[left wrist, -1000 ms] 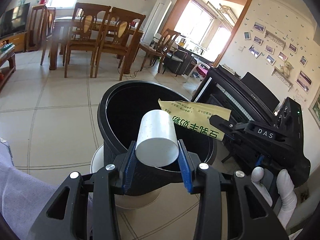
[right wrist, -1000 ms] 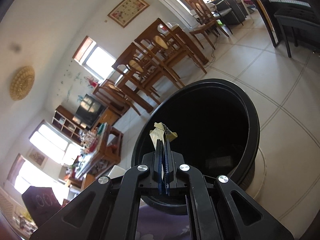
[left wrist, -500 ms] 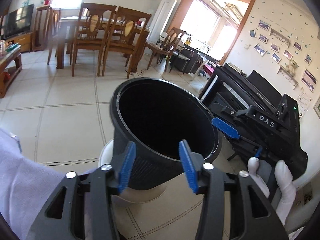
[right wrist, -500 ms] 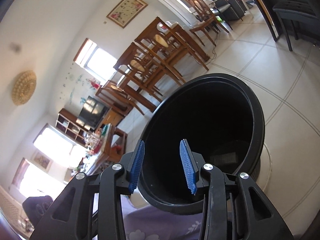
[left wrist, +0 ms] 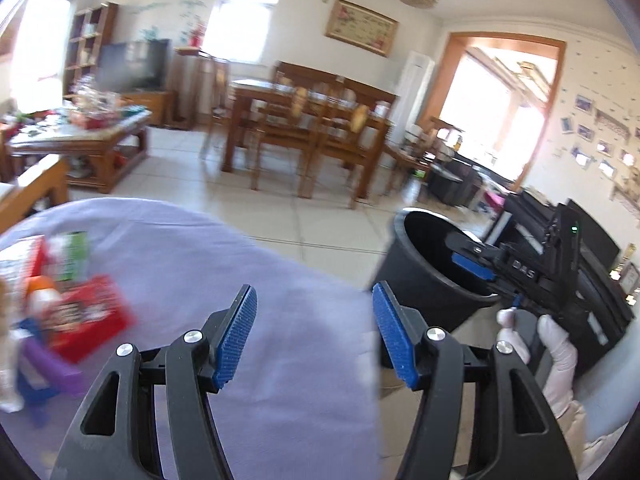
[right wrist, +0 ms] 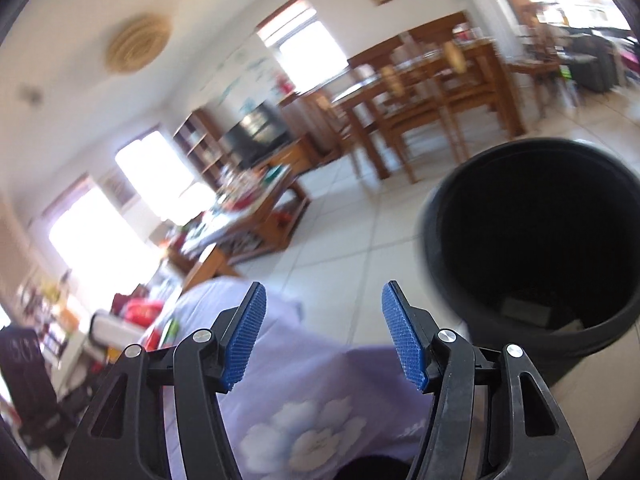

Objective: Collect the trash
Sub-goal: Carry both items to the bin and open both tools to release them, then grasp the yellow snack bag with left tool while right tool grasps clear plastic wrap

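Both tongs empty, jaws opening — left gripper (left wrist: 314, 336), right gripper (right wrist: 322, 334); bin (right wrist: 532, 240) beside cloth (left wrist: 240, 280) — litter (left wrist: 86, 312) within reach.

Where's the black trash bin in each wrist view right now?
Left wrist: black trash bin at right of centre, partly behind the right gripper.
Right wrist: bin fills the right side, mouth facing the camera.
Shared landmark: wooden dining table.
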A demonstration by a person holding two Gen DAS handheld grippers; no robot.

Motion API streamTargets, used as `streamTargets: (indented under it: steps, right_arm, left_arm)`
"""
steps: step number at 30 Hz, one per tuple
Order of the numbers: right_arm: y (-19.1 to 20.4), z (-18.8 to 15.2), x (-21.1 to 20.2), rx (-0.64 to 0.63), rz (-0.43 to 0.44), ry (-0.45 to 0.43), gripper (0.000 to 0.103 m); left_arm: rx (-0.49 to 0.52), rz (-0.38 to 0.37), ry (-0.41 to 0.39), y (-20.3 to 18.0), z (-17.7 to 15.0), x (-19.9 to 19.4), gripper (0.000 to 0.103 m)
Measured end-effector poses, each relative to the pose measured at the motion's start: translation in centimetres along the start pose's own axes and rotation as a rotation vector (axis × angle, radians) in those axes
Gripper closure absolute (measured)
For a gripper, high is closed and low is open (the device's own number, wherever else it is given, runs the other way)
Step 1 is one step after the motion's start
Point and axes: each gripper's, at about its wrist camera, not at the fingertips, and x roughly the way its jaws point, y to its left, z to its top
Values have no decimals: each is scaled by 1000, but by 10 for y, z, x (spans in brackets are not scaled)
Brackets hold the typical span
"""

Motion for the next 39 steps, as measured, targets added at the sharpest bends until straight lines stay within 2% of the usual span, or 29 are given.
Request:
streamTargets:
  steps: [4,8,10,12,17,21,25,31,39]
  right_arm:
    - [59,-14,34,-75,120,122,42]
    - [121,-31,56,-133,196,198,42]
    - [150,-39,68,-161,226,226,42]
    - [179,-51,75,-183,256,255,42]
    - [239,-65,104,-205,339,333,42]
    - [281,-68,129,-214,383,389,39]
    - [317,-75,157,-229,407,432,39]
    - [350,-84,199,-202,412,512,39]
    - [360,-88,253,-106,381,589,39]
  left_arm:
    - [-38,170,-55,64,-16,-50,42]
    - [-84,359,-62,128,-28,-83,42]
    - [-105,405,-49,152,-30,-90,31]
    - [-122,437,-22,173,-32,-92,29]
    - [-154,466,25,211,-39,-89,29]
    - [-190,438,53,234,-45,-86,29]
    - [-185,420,58,238,-42,-82,29]
    - [-172,389,72,238,-40,-77,29]
    - [-231,373,89,251,-42,-73,29]
